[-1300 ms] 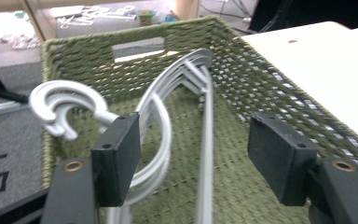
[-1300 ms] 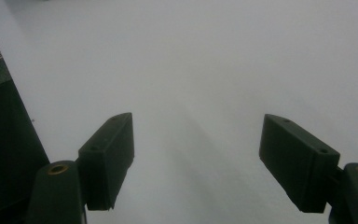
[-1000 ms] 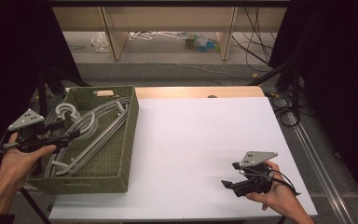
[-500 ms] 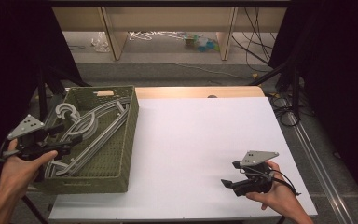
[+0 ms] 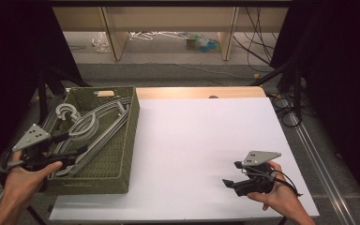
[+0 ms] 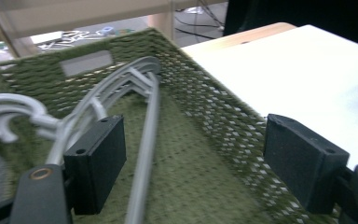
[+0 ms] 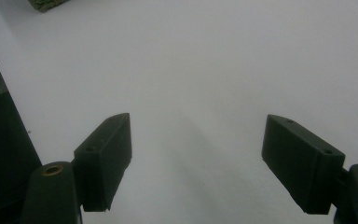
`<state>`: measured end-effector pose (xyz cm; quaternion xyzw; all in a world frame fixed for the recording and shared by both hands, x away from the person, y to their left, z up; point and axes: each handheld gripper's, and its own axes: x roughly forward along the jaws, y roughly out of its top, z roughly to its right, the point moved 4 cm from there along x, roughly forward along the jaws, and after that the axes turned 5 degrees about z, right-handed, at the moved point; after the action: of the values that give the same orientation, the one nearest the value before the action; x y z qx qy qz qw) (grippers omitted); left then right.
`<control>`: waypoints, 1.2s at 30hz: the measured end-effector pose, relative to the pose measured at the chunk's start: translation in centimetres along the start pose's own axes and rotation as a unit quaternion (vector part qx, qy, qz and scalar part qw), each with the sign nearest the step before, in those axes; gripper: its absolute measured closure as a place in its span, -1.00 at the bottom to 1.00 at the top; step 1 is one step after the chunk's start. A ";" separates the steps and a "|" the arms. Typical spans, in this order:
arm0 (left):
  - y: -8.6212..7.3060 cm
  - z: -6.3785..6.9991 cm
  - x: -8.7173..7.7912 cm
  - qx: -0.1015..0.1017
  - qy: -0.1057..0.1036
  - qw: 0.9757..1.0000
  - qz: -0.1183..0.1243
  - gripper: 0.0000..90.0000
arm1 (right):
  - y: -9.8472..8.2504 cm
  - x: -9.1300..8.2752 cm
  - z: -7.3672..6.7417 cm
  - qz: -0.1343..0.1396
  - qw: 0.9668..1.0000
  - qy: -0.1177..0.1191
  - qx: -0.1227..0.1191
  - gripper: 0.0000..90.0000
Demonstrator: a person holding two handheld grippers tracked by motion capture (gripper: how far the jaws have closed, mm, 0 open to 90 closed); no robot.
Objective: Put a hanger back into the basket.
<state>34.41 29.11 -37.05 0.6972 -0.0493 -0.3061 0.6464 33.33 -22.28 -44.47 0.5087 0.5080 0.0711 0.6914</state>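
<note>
The white surface (image 5: 201, 150) carries a green basket (image 5: 122, 154) at its nine o'clock side. Inside lies a stack of grey hangers (image 5: 93, 133), long axis running from seven o'clock up to one o'clock, hooks (image 5: 65, 112) curled toward eleven o'clock. The left tool (image 5: 72, 157) sits at the basket's near left end, by far the nearer hand; its jaws, just widened, stand spread with one hanger arm (image 6: 144, 154) between them, pads not pressing. The hangers stretch away toward one o'clock from it. The right tool (image 5: 230, 174) rests at five o'clock on the surface, spread and empty.
</note>
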 end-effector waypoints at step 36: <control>-2.5 13.0 4.4 0.023 -0.133 0.990 0.052 -0.53 | -0.1 -1.0 -0.2 0.078 0.997 -0.007 0.027 -0.54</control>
<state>30.78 16.12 -40.70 0.6617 -0.1781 -0.3602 0.6330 32.66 -22.83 -43.96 0.5660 0.4635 0.1074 0.6732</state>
